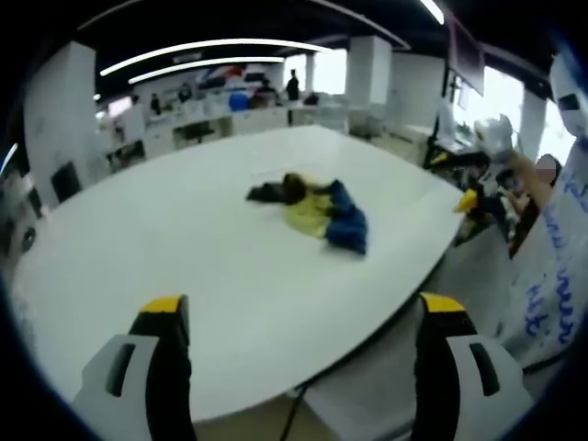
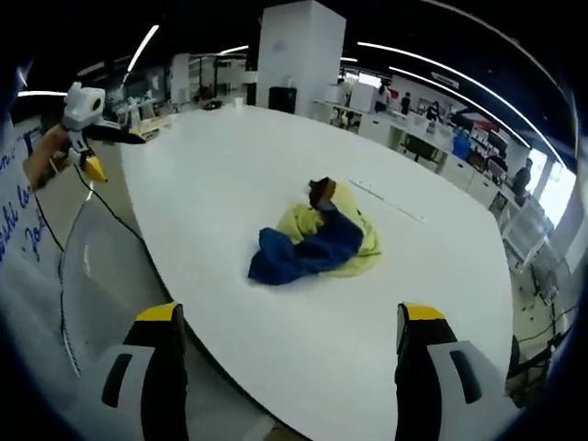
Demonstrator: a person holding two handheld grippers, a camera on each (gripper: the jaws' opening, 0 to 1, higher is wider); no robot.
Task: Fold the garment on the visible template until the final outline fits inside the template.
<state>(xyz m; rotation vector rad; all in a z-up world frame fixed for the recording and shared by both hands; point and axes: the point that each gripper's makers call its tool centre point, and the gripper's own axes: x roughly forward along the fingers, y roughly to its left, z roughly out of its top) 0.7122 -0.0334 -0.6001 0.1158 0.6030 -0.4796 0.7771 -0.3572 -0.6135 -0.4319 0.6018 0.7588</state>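
Garment (image 2: pixel 317 241) x1, crumpled on white table (image 2: pixel 220 175), 2 claws, left (image 1: pixel 303 317) & right (image 2: pixel 289 322), both wide, empty.

Premises: a large open-plan office or lab-type work hall. A very large white tabletop (image 2: pixel 230 175) with rounded corners occupies the foreground, of conference-table proportions. Beyond it stand rows of white desks (image 1: pixel 220 119) carrying equipment, with dark office chairs (image 1: pixel 64 179) alongside. The ceiling is dark and fitted with long curved strip lights (image 1: pixel 211 46). A broad white square column (image 2: pixel 299 50) rises mid-floor; further white columns (image 1: pixel 372 69) stand by bright windows (image 1: pixel 501 96). People (image 1: pixel 292 84) are standing at the distant desks. A cable (image 2: pixel 101 207) hangs off the tabletop edge.
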